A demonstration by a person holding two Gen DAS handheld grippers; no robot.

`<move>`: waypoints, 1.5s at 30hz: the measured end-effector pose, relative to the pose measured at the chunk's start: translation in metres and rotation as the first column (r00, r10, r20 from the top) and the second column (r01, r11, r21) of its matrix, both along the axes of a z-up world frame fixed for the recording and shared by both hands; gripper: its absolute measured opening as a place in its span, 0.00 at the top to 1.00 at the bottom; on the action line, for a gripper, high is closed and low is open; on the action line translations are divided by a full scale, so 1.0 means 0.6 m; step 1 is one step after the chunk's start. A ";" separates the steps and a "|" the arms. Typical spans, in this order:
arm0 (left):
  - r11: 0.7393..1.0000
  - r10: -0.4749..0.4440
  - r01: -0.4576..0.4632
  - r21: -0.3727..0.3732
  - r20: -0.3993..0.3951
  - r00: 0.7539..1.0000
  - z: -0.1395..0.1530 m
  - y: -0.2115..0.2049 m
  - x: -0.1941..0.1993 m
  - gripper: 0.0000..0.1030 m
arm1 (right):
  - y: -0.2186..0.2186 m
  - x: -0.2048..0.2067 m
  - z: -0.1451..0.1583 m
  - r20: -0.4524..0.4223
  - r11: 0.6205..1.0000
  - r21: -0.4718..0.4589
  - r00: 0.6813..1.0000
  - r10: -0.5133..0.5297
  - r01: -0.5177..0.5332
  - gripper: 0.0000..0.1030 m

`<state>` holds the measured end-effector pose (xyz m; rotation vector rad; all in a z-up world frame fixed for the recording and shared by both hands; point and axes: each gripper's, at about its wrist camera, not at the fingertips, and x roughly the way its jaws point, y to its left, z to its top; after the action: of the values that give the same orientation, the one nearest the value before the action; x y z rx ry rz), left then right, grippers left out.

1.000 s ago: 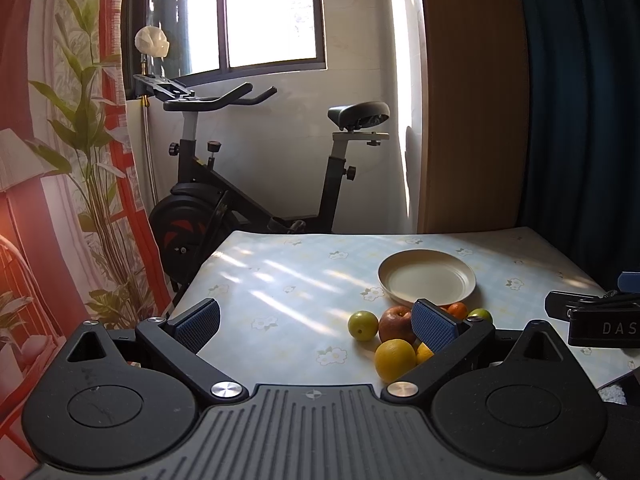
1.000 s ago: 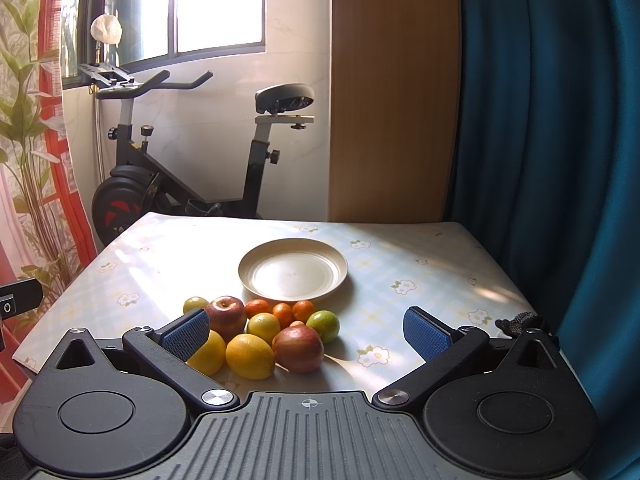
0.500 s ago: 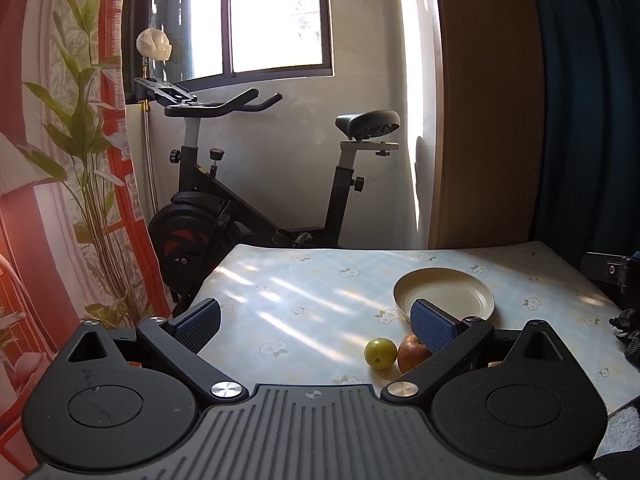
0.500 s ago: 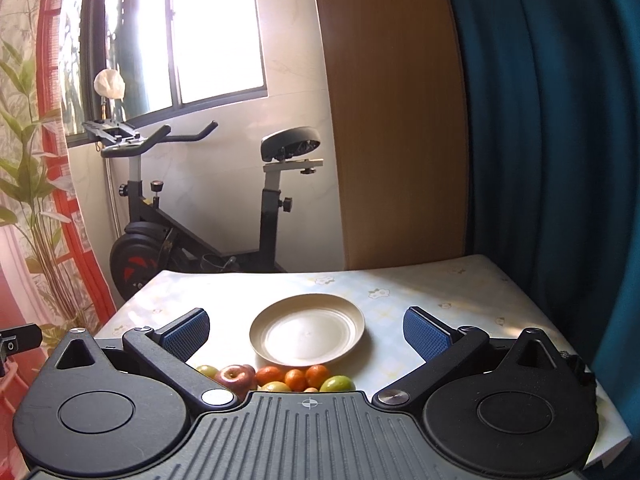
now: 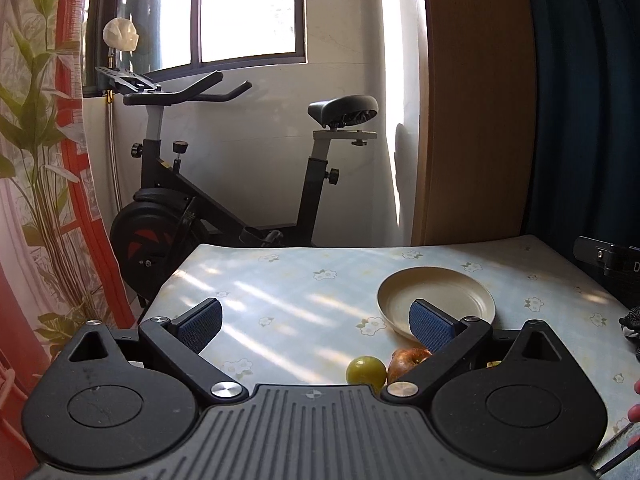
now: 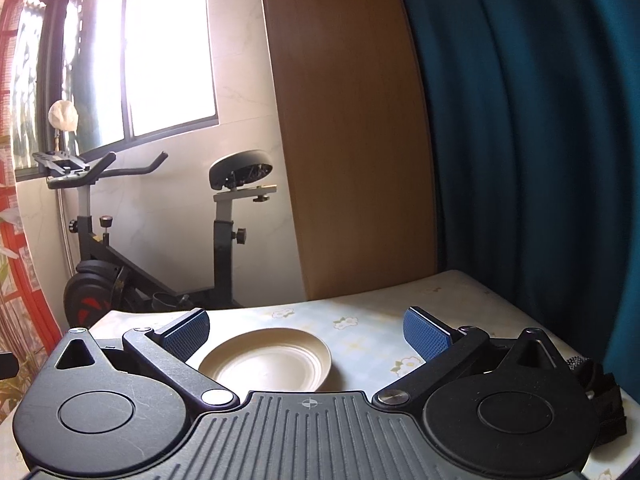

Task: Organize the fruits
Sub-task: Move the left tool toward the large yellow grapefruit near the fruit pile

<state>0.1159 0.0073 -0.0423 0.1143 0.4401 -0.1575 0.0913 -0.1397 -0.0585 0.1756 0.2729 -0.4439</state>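
Note:
An empty cream plate (image 5: 436, 294) (image 6: 266, 364) rests on the flowered tablecloth. In the left wrist view a small green fruit (image 5: 366, 369) and a red apple (image 5: 406, 360) lie just in front of the plate, partly hidden by my left gripper's body. The left gripper (image 5: 316, 326) is open and held above the table, with nothing between its blue pads. My right gripper (image 6: 306, 330) is also open and empty, raised and pointing over the plate. The fruit pile is hidden below the right gripper's body in the right wrist view.
An exercise bike (image 5: 224, 196) stands behind the table's far edge under the window. A wooden panel (image 6: 352, 140) and a dark teal curtain (image 6: 532, 140) close off the right. A black strap (image 6: 600, 392) lies at the table's right edge. The table's left edge (image 5: 172, 280) drops off near the bike.
Both grippers have risen and tilted upward. The fruit pile has slid down out of the right wrist view, and only two fruits remain visible in the left one.

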 end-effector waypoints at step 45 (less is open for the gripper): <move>0.999 -0.044 0.036 -0.033 -0.281 0.959 -0.145 0.000 0.054 0.27 | 0.063 0.018 -0.166 -0.306 0.971 0.123 0.923 0.234 -0.206 0.08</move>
<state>0.1484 0.0070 -0.1291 0.0740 0.7207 -0.2208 0.1022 -0.1019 -0.1578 0.1571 0.6255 -0.2337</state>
